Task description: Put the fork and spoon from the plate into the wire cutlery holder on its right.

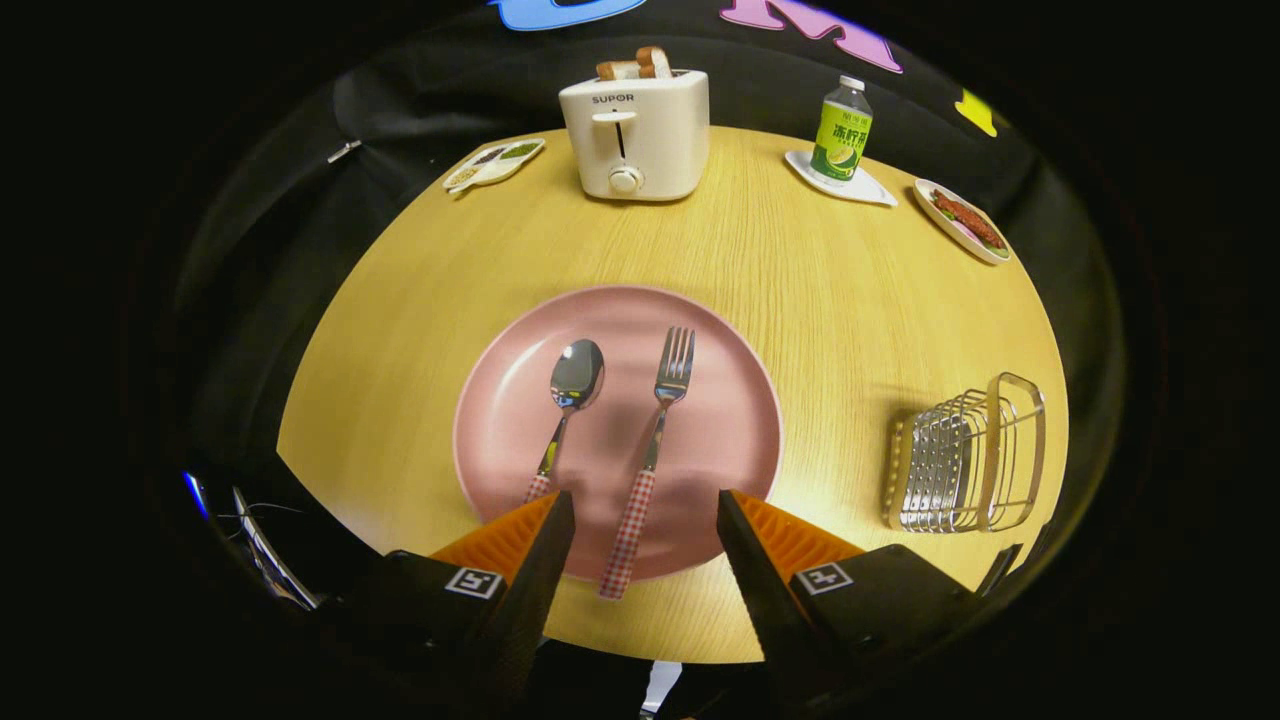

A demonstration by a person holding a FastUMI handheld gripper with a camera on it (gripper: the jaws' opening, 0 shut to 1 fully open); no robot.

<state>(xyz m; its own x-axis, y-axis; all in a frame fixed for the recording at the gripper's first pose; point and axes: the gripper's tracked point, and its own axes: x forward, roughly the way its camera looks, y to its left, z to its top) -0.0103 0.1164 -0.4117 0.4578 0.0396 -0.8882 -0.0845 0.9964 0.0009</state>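
A pink plate (510,400) lies on the round wooden table just ahead of my fingers. On it rest a spoon (572,390) and a fork (660,420), side by side, each with a red-checked handle pointing toward me. The fork's handle runs between my two fingers; the spoon's handle end slips behind the left finger (530,545). My gripper (645,510) hovers open above the plate's near rim, touching neither utensil. The wire cutlery holder (965,455) stands on the table to the right of the plate, empty.
Along the table's far side stand a white toaster (635,130) with bread in it, a small divided dish (494,163), a green-labelled bottle (840,130) on a white saucer, and a small plate of food (962,220). Bare tabletop (830,300) separates plate and holder.
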